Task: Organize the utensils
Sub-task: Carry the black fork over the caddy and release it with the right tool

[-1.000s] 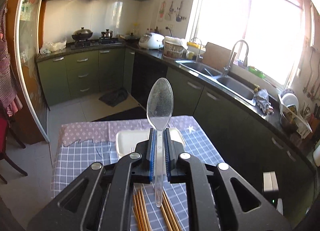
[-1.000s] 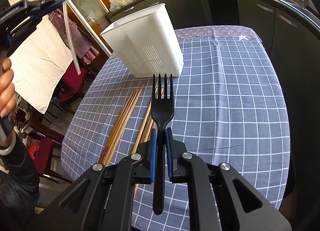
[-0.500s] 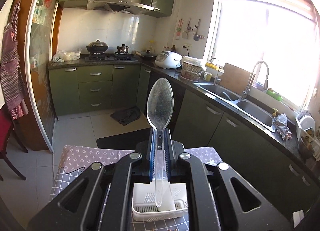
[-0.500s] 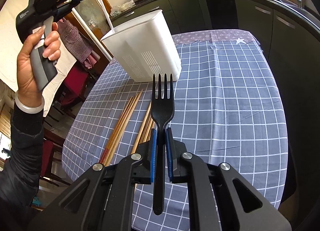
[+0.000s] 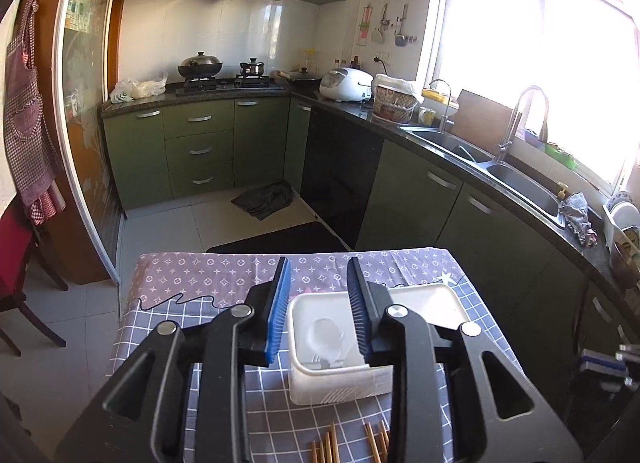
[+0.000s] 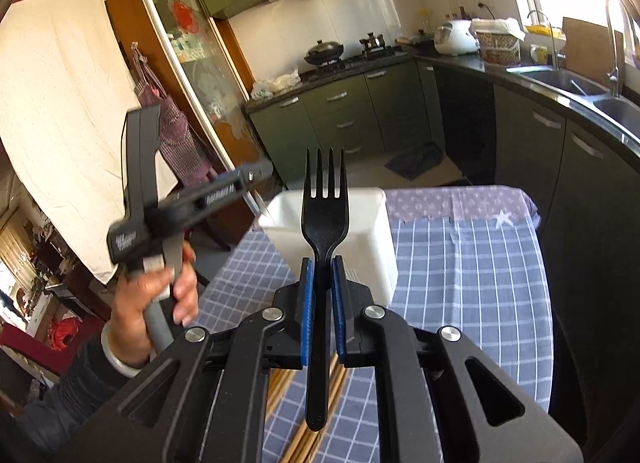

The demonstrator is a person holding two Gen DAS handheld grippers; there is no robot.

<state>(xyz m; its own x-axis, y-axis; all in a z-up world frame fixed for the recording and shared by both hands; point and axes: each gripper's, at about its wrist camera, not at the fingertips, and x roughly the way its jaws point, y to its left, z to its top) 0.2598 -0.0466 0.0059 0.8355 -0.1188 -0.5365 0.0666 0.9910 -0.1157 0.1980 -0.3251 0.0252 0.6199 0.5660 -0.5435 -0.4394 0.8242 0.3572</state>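
Opening, left gripper (image 5: 318, 309) has dropped spoon (image 5: 326, 337) into holder (image 5: 340, 381); right gripper (image 6: 322, 313) clamps fork (image 6: 325, 219).

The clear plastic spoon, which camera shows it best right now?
The left wrist view. It looks down into the white plastic utensil holder, where the clear plastic spoon lies inside the near compartment. The right wrist view shows the holder only from the side; the spoon inside is hidden.
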